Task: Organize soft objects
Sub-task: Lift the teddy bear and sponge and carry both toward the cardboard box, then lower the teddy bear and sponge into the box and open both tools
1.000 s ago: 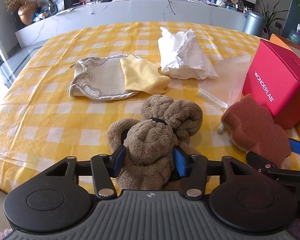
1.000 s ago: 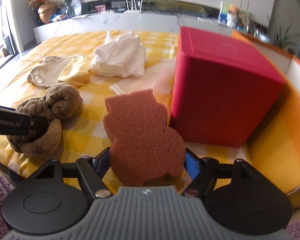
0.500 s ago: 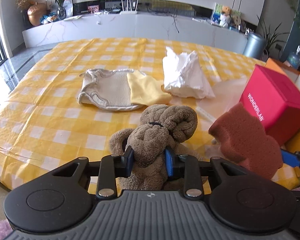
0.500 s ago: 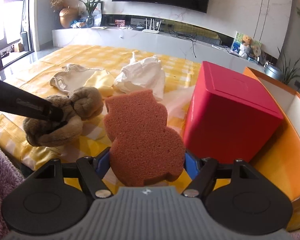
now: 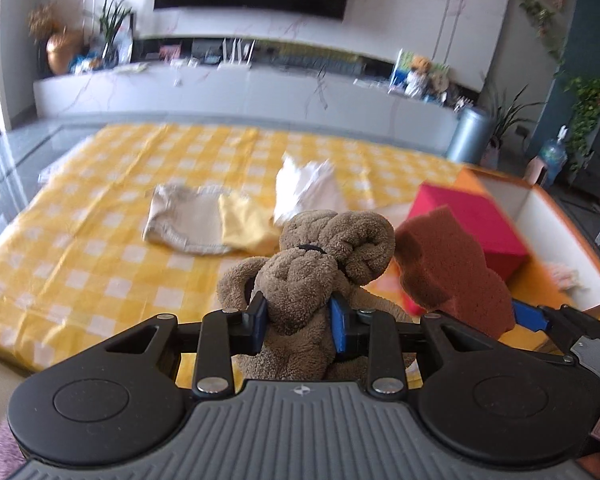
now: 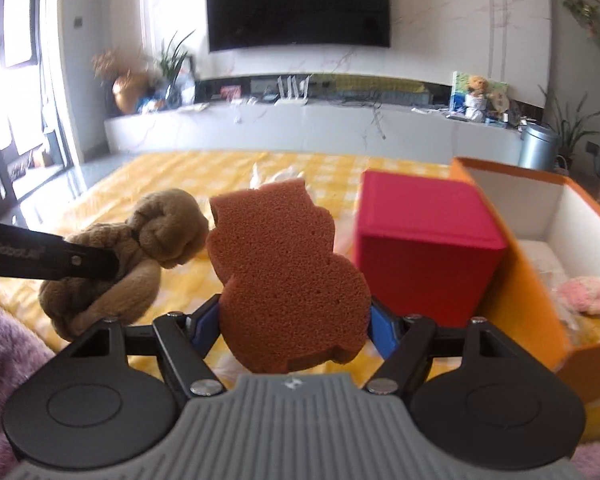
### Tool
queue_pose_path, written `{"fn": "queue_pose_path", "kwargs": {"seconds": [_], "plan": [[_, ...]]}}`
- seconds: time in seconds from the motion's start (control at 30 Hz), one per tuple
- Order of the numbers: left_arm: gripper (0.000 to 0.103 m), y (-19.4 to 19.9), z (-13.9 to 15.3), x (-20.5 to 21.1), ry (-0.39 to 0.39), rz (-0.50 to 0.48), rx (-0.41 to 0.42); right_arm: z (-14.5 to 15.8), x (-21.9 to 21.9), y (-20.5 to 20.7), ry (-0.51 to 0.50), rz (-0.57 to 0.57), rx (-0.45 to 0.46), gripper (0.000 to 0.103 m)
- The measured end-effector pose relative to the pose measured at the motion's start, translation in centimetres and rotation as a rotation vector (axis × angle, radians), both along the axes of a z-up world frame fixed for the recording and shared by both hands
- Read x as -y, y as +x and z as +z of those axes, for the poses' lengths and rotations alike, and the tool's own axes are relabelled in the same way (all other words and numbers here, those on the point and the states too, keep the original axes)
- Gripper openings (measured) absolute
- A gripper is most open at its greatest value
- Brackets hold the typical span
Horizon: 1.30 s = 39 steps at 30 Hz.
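The left gripper [image 5: 300, 320] has just narrowed its blue fingers [image 5: 257, 322] onto a knotted brown terry-cloth toy [image 5: 308, 276]. The right gripper [image 6: 294, 320] clamps a rust-brown animal-shaped sponge [image 6: 284, 280]. Both hang above the yellow checked counter [image 5: 100, 240], near a red box [image 6: 428, 248].

Bench [image 5: 80, 248]: covered by a yellow-and-white checked cloth [image 5: 112, 280]. Lying on the cloth: a flat beige garment [image 5: 180, 220] with a yellow cloth [image 5: 244, 226] overlapping its right end; a crumpled white cloth [image 5: 308, 188] just right of these; a red box [image 6: 424, 248] further right; an orange open box [image 6: 540, 240], white inside, touching the red box's right side.
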<state>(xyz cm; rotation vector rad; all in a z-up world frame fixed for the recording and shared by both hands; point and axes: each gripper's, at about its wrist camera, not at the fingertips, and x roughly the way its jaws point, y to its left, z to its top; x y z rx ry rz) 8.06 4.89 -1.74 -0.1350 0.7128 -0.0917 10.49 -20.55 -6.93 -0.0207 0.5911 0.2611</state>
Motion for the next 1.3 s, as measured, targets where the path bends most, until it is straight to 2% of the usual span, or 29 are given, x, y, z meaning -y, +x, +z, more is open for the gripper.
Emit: {"fn": "queue_pose_path", "kwargs": {"seconds": [0.13, 0.27, 0.43, 0.6, 0.77, 0.93, 1.13, 1.3], "plan": [[0.036, -1.0, 2.7, 1.9, 0.008, -0.044, 0.056, 2.2, 1.8, -1.3, 0.05, -0.038, 0.032, 0.072], [0.036, -1.1, 4.9, 4.7, 0.026, -0.118, 0.101, 4.6, 3.8, -2.7, 0.057, -0.062, 0.078, 0.072], [0.036, 0.8, 6.6, 8.5, 0.038, -0.218, 0.104, 6.8, 8.4, -3.1, 0.038, -0.122, 0.068, 0.072], [0.036, 3.0, 7.3, 13.8, 0.13, -0.344, 0.114, 8.1, 13.2, -1.8, -0.02, -0.19, 0.045, 0.072], [0.036, 5.7, 7.2, 19.4, 0.211, -0.439, 0.116, 8.5, 17.0, 0.8, -0.119, -0.241, 0.018, 0.072], [0.036, 9.1, 6.3, 24.5, 0.274, -0.501, 0.092, 8.4, 19.5, 4.1, -0.197, -0.231, -0.026, 0.073], [0.036, 13.4, 4.1, 28.8, 0.352, -0.531, 0.049, 6.4, 20.7, 9.5, -0.313, -0.187, -0.099, 0.072], [0.036, 16.8, 1.9, 31.0, 0.38, -0.545, -0.005, 4.0, 21.2, 14.2, -0.425, -0.165, -0.158, 0.072]]}}
